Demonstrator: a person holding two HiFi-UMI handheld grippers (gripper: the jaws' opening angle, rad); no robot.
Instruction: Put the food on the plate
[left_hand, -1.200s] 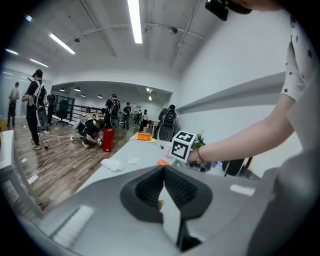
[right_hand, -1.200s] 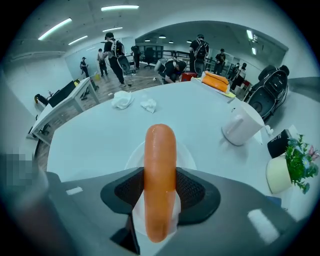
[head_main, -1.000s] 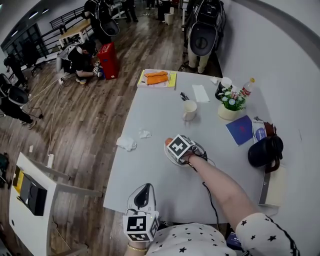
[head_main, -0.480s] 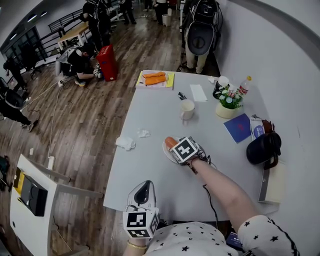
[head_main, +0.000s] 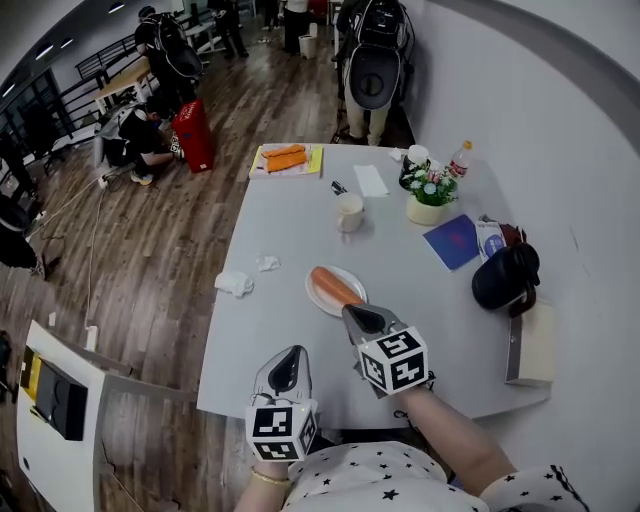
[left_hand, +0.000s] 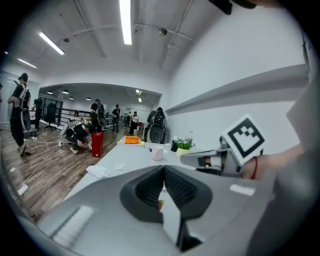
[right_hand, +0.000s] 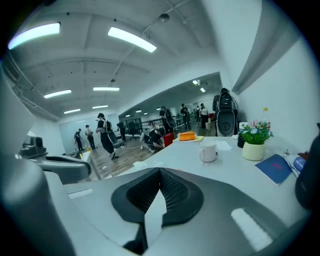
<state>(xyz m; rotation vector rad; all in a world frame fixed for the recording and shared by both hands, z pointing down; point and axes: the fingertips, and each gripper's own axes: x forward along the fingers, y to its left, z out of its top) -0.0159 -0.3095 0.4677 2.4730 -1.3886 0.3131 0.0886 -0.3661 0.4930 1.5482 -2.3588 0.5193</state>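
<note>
An orange-red sausage (head_main: 334, 286) lies across a white plate (head_main: 316, 302) in the middle of the grey table (head_main: 290, 230). My right gripper (head_main: 352, 312) hovers just short of the plate's near edge with its jaws shut and nothing between them. The right gripper view shows the same meeting jaws (right_hand: 160, 172). My left gripper (head_main: 291, 354) hangs over the table's near edge, left of the right one, also shut and empty. In the left gripper view its jaws (left_hand: 163, 170) touch, with the right gripper (left_hand: 200, 159) to their right.
Beyond the plate stand a white mug (head_main: 349, 212), a flower pot (head_main: 430, 205) and a bottle (head_main: 459, 160). A blue booklet (head_main: 452, 241) and black bag (head_main: 505, 277) lie right. Crumpled tissues (head_main: 234, 283) lie left, with a yellow tray (head_main: 286, 159) at the far end.
My right gripper was down over the plate, then drew back toward me and shut, leaving the sausage lying on the plate. The left gripper has stayed put.
</note>
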